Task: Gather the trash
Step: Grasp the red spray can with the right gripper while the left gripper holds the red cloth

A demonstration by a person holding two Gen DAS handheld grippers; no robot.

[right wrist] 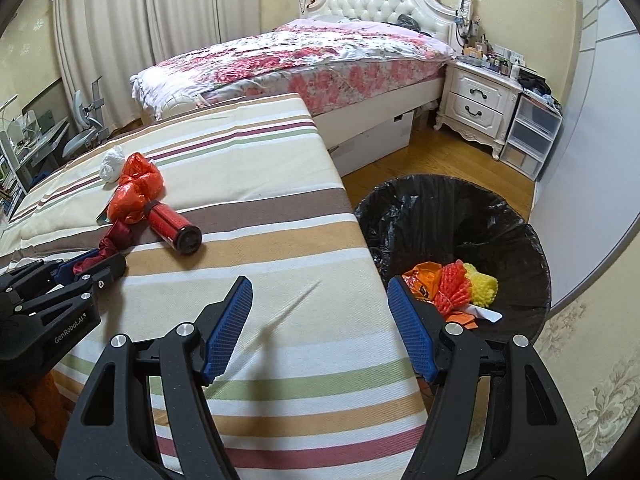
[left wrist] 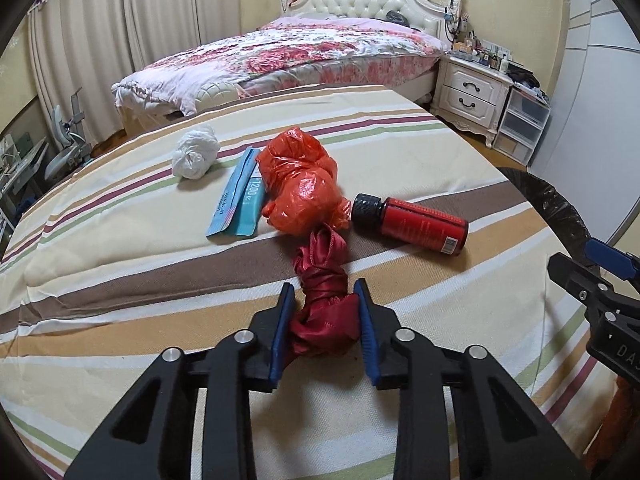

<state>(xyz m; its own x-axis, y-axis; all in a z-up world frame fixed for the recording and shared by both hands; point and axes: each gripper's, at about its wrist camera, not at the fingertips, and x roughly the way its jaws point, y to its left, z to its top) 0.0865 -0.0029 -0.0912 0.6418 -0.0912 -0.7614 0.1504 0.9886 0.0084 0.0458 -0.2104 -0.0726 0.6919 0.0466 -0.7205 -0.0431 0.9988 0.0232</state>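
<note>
My left gripper (left wrist: 325, 292) is shut on a dark red crumpled cloth (left wrist: 324, 284) that lies on the striped table (left wrist: 120, 240). Beyond it lie an orange plastic bag (left wrist: 302, 188), a blue packet (left wrist: 240, 196), a white crumpled wad (left wrist: 196, 152) and a red bottle with a black cap (left wrist: 416, 220). My right gripper (right wrist: 320, 292) is open and empty above the table's right edge (right wrist: 372, 248), beside a black-lined trash bin (right wrist: 452, 216) holding orange, red and yellow trash (right wrist: 452, 284). The left gripper also shows in the right wrist view (right wrist: 96, 264).
A bed with a floral cover (left wrist: 288, 52) stands behind the table. A white nightstand (left wrist: 472, 88) and plastic drawers (left wrist: 520, 120) stand at the right. Wooden floor (right wrist: 420, 152) lies between the table and the bed. A desk and chair (left wrist: 60, 148) stand at the left.
</note>
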